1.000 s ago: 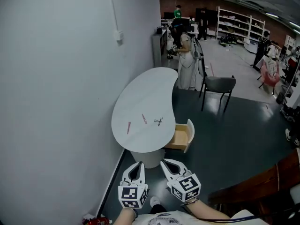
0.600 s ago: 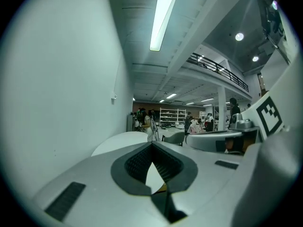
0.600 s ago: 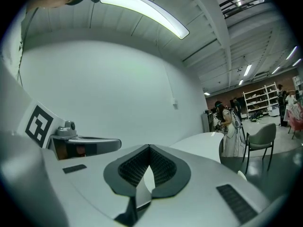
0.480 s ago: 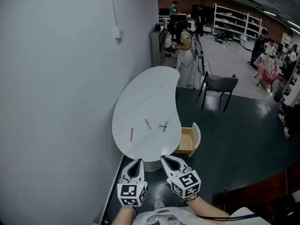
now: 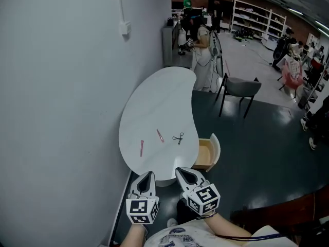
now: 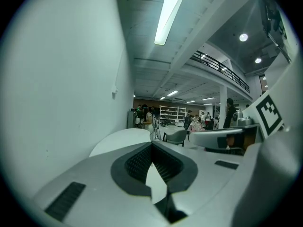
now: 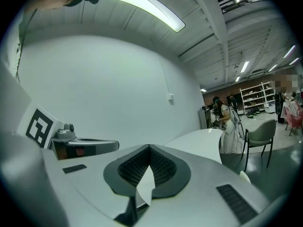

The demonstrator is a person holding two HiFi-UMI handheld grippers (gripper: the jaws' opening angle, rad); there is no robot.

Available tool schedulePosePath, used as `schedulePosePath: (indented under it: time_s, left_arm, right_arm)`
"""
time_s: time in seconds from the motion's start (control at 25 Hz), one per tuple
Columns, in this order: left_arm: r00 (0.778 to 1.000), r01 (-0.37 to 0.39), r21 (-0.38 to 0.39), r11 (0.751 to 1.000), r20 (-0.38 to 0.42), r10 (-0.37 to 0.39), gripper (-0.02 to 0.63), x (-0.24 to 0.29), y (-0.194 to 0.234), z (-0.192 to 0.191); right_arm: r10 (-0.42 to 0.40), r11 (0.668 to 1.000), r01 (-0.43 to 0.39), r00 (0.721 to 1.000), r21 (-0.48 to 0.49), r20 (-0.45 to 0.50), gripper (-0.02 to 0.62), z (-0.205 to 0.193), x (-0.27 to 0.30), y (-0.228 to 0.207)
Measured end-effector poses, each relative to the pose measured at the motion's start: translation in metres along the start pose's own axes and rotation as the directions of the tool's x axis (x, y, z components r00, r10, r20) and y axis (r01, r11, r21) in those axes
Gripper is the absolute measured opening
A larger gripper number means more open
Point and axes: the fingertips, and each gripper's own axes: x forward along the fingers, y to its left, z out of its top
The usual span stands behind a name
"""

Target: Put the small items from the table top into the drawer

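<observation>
A white kidney-shaped table (image 5: 154, 107) stands against the wall, and small items lie on its near half: a pink pen (image 5: 142, 148), a second pink stick (image 5: 159, 135) and small black scissors (image 5: 178, 138). An open wooden drawer (image 5: 206, 155) juts out at the table's right side. My left gripper (image 5: 146, 175) and right gripper (image 5: 183, 172) hover side by side just short of the table's near edge, both shut and holding nothing. In each gripper view the jaws meet at the tips, the left gripper (image 6: 152, 145) and the right gripper (image 7: 149, 148) pointing over the table top.
A grey wall (image 5: 61, 112) runs along the left. A dark chair (image 5: 240, 90) stands beyond the drawer on the dark floor. A person (image 5: 202, 60) in light clothes stands behind the table's far end. Shelves and other people fill the room's far side.
The table and drawer have come nearer and lower in the head view as I walked towards them. Both grippers stayed shut and side by side.
</observation>
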Motion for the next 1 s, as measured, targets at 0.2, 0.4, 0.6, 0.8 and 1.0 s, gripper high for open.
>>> schedulePosePath:
  time_s: [0.2,0.4,0.6,0.8,1.0]
  left_arm:
    - [1.000,-0.023,-0.006,1.000,-0.021,0.023,0.018,0.040,0.020,-0.002]
    - [0.999,-0.042,0.003,0.999,-0.031,0.042,0.018,0.094,0.037,0.004]
    - [0.996,-0.075,-0.003,0.997,-0.054,0.074,0.018,0.147,0.054,0.008]
    - [0.990,-0.120,-0.003,0.993,-0.078,0.120,0.018,0.190,0.072,0.012]
    - [0.984,-0.155,-0.004,0.988,-0.085,0.154,0.018,0.224,0.081,0.018]
  right_arm:
    - [0.024,1.000,-0.023,1.000,0.010,-0.014,0.018,-0.001,0.040,-0.026]
    - [0.044,0.999,-0.043,0.999,0.018,-0.029,0.018,0.002,0.084,-0.065]
    - [0.066,0.997,-0.064,0.996,0.032,-0.052,0.018,0.005,0.125,-0.109]
    - [0.108,0.994,-0.105,0.991,0.042,-0.078,0.019,0.009,0.158,-0.140]
    - [0.157,0.987,-0.153,0.982,0.043,-0.108,0.018,0.008,0.182,-0.164]
